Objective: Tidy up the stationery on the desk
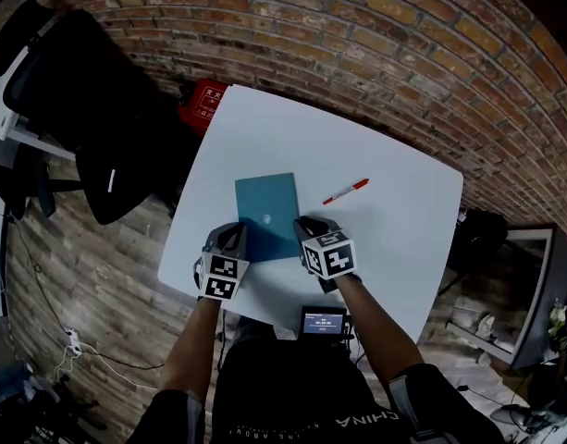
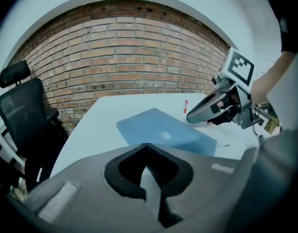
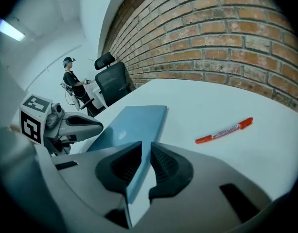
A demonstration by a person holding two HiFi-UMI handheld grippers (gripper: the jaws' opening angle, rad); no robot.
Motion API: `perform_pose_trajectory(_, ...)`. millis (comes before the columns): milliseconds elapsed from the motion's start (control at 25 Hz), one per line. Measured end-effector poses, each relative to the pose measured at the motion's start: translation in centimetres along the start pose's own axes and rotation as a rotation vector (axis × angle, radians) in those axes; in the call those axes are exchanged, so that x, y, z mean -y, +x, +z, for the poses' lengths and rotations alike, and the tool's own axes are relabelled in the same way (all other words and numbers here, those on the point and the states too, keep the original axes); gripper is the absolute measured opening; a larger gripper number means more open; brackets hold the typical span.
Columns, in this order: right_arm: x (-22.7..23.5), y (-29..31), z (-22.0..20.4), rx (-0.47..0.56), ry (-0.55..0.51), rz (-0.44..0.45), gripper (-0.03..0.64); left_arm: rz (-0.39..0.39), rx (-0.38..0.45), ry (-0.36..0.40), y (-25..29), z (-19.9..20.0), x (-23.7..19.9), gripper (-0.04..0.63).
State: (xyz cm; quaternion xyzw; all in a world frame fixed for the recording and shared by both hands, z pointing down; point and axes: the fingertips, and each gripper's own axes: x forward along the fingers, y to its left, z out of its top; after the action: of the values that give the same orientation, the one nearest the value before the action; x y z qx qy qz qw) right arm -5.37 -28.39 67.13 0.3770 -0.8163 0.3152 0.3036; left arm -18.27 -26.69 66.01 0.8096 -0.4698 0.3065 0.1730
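Note:
A blue notebook lies flat in the middle of the white desk, and a red pen lies to its right. My left gripper hovers at the notebook's near left corner, jaws shut and empty. My right gripper is at the notebook's near right corner. In the right gripper view its jaws stand a little apart with the notebook's edge in the gap, pads not pressing; the pen lies further right. The left gripper view shows the shut jaws just short of the notebook.
A black office chair stands left of the desk, with a red object by the desk's far left corner. A small device with a screen is at the near edge. A brick wall runs behind. A person stands far off.

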Motion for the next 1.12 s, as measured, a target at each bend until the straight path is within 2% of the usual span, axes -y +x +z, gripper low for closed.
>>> perform_pose_trajectory(120,0.2,0.7,0.1,-0.011,0.010,-0.003,0.085,0.032,-0.033,-0.036,0.3,-0.8,-0.6,0.008)
perform_pose_trajectory(320,0.3,1.8,-0.1,-0.038,0.047,0.008,0.141,0.021,-0.050,-0.046,0.7,-1.4,-0.8,0.008)
perform_pose_trajectory(480,0.3,2.0,-0.3,-0.043,0.064,0.009,0.147,0.024,-0.033,-0.038,0.9,-1.4,-0.8,0.008)
perform_pose_trajectory(640,0.3,2.0,-0.3,-0.041,0.083,0.011,0.150,0.026,-0.048,-0.062,0.8,-1.5,-0.7,0.008)
perform_pose_trajectory(800,-0.6,2.1,-0.2,-0.031,0.092,0.011,0.213,0.018,-0.054,-0.073,0.8,-1.6,-0.8,0.008)
perform_pose_trajectory(1000,-0.8,2.4,-0.2,-0.023,0.111,-0.001,0.188,0.017,-0.060,-0.076,0.9,-1.6,-0.8,0.008)
perform_pose_trajectory(1120,-0.4,2.4,-0.2,-0.019,0.129,-0.022,0.144,0.017,-0.061,-0.075,1.0,-1.7,-0.7,0.008)
